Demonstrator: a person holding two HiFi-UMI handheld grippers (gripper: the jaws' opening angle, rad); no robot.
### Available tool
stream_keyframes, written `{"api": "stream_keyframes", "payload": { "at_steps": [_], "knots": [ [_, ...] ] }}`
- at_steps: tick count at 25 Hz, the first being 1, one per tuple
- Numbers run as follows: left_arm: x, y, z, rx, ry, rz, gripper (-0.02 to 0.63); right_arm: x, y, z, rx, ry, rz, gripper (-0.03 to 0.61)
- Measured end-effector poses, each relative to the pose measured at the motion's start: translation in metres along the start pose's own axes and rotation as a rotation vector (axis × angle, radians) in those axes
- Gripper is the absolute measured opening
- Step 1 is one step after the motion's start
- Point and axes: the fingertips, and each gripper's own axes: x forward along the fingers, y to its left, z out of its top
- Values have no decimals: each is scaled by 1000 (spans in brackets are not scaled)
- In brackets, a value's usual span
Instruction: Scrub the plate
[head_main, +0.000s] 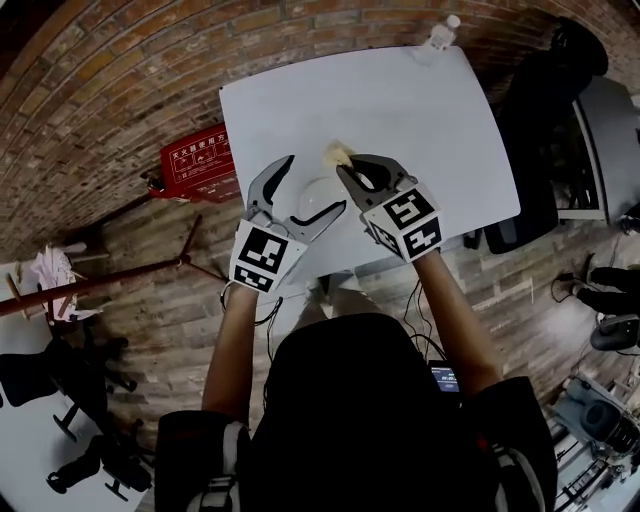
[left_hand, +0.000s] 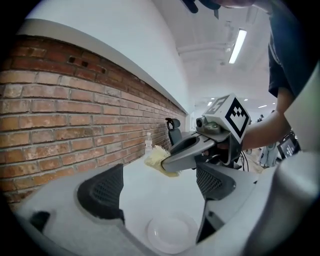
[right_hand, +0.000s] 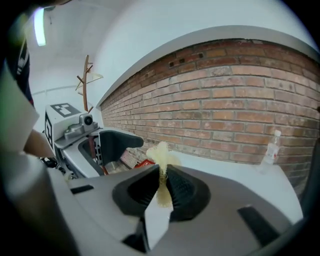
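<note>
Plate: small, white, lying flat near the front edge of the tabletop. Judged light, stiff, slick and breakable, and best steadied by its rim. Left claw: wide, empty, poised over the plate, one jaw to each side. Right claw: clamped on a soft yellow sponge, just beyond the plate. Bottle: far edge.

White plate between spread jaws of the left gripper, yellow sponge in the right gripper.
</note>
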Motion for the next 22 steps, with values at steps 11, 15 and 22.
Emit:
{"api": "stream_keyframes", "payload": {
  "at_steps": [11, 15, 22],
  "knots": [
    [-21, 10, 52, 42, -36, 41, 474, -17, 2, 64, -56, -129, -17, 54],
    [-33, 21, 65, 42, -55, 78, 378, -20, 6, 84, -69, -175, -43, 54],
    [-51, 22, 89, 36, -115, 89, 200, -32, 11, 101, -76, -219, -77, 54]
  ]
}}
